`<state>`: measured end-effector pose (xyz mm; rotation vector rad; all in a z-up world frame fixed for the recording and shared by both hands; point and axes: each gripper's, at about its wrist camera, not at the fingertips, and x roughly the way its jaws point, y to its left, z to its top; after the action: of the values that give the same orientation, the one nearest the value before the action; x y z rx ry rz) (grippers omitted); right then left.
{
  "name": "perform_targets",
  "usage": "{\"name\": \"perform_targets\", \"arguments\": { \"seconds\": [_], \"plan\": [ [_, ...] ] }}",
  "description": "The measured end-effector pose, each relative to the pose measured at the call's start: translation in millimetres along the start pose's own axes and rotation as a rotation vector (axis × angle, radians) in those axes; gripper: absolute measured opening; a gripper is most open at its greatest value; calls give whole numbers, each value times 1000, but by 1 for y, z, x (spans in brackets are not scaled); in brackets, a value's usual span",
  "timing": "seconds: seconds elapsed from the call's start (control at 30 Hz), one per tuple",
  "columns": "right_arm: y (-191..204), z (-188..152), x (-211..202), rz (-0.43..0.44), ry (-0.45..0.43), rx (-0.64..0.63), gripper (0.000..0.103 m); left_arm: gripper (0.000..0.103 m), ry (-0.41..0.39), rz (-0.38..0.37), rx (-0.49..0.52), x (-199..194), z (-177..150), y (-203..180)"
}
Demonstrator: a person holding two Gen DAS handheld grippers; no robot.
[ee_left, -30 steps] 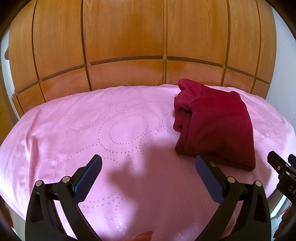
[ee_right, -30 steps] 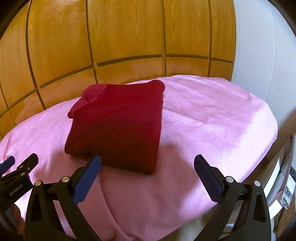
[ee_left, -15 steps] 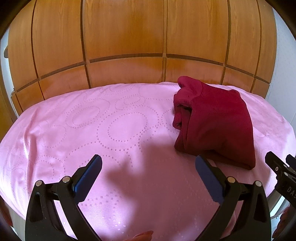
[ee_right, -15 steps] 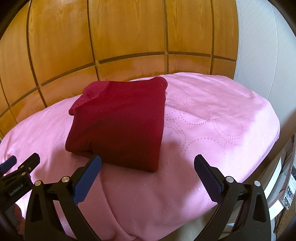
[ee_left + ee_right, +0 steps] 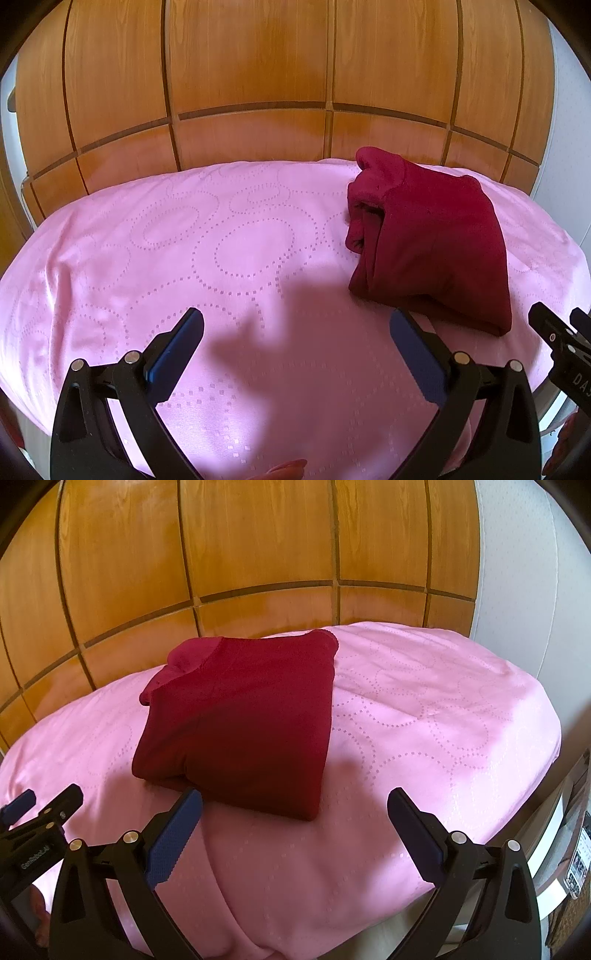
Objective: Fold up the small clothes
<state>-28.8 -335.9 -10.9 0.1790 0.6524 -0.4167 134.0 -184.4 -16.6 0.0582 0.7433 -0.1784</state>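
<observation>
Fingers, left gripper (image 5: 295,345): spread wide, blue pads facing each other, nothing between them; held above bare pink cover (image 5: 184,258), garment (image 5: 432,236) off to its right.

Fingers, right gripper (image 5: 293,818): likewise spread wide and empty; left pad (image 5: 173,840) just before the garment's near edge, contact not evident.

Garment (image 5: 243,720): dark red, small, lying as a compact, roughly square bundle on the cover, toward the wooden panelling (image 5: 251,74). Top face smooth; layered edges and a bunched collar or cuff show on its left side in the left view. Judged folded, or nearly so; the open, clear fingers suggest release after a fold, or a pause before a final tidy.

Cover: pink, with dotted ring pattern, over what looks like a bed or cushioned surface; soft support, so the bundle sits slightly sunk.

Panelling: orange-brown wood with dark grooves, behind the bed; pale wall (image 5: 517,572) at right.

Writing: right gripper's body, seen at the left view's edge, shows "DA", remainder cut off. Left gripper's body, in the right view, carries a small white word, possibly "GenRobot.AI"; reading uncertain. Label (image 5: 580,864) at far right of right view: too small to read.
</observation>
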Motion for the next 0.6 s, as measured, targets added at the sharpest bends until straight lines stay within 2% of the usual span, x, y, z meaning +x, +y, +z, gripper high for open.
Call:
{"name": "perform_targets", "arguments": {
  "seconds": [0.6],
  "plan": [
    [3,-3,2,2,7,-6,99,101,12,0,-3,2,-2,3]
  ]
}}
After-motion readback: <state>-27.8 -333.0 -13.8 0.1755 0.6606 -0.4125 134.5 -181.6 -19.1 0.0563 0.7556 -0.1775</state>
